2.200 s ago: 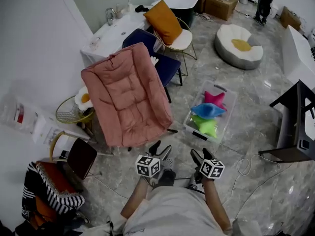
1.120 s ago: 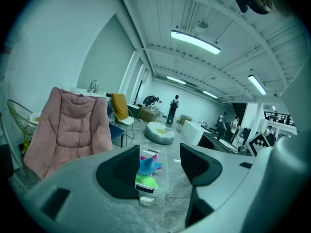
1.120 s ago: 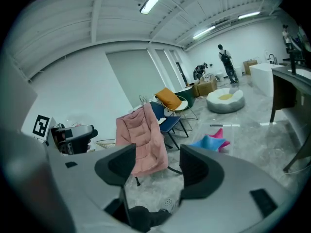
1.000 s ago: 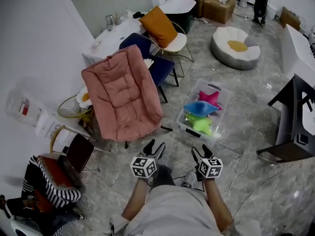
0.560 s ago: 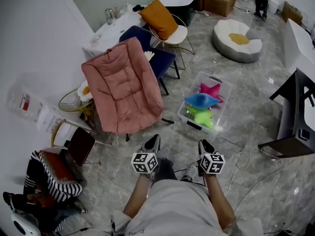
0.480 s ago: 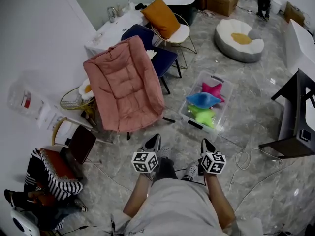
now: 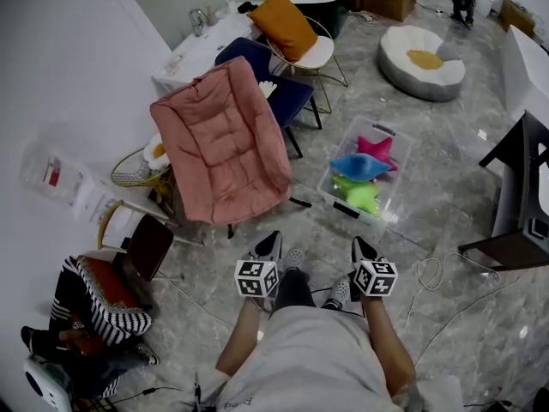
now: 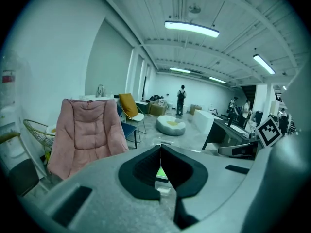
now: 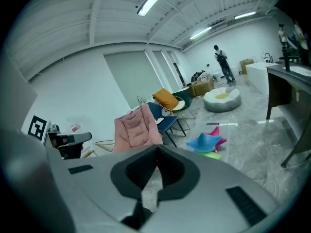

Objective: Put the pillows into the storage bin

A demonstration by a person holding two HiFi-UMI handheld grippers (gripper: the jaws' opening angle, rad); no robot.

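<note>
A clear storage bin [image 7: 340, 209] stands on the grey floor ahead of me, slightly right. In it lie a pink star pillow [image 7: 378, 149], a blue star pillow [image 7: 360, 166] and a green star pillow [image 7: 359, 198]; the right gripper view shows the blue one [image 9: 204, 141] too. An orange cushion [image 7: 287, 22] leans on a white chair at the back. My left gripper [image 7: 268, 245] and right gripper [image 7: 361, 248] hang side by side above my feet, short of the bin. Both have just closed and are shut with nothing between the jaws [image 8: 160, 147] [image 9: 156, 150].
A pink padded chair [image 7: 223, 144] stands to the left of the bin, a dark blue chair [image 7: 268, 82] behind it. A round white floor cushion [image 7: 425, 58] lies at the back right. A dark table [image 7: 521, 197] stands at the right, with a white cable [image 7: 431, 273] on the floor.
Both grippers' jaws stood apart a second ago and are now closed on nothing. The view has shifted slightly; the hands stay in front of me.
</note>
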